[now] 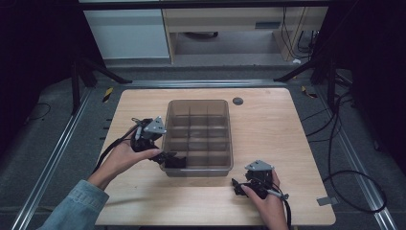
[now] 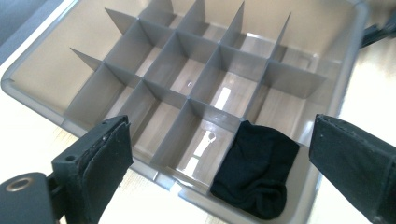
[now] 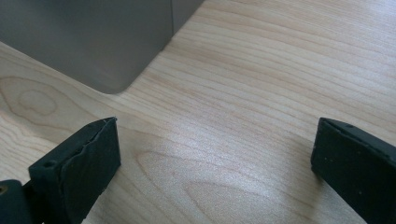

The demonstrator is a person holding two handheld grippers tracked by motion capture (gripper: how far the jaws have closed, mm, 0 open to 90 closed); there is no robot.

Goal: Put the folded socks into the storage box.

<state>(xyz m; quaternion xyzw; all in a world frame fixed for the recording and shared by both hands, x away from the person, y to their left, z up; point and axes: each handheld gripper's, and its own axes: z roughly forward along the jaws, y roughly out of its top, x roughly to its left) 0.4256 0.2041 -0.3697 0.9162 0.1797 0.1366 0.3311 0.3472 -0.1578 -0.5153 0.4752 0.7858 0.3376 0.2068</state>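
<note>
The one black sock point(image 2: 256, 176) lies crumpled in a near corner cell of the single grey divided bin point(image 2: 42, 98) on the table point(image 3: 261, 107). It looks light, soft and limp, so I'd pinch a bunched fold on top. My left claw point(image 2: 219, 158) hangs wide open above it holding nothing, and my right claw point(image 3: 215, 158) rests open and empty.

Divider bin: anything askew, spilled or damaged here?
Nothing stands out. The bin sits flat, its dividers straight, and one black sock lies bunched in a near corner compartment, below the open left gripper.
</note>
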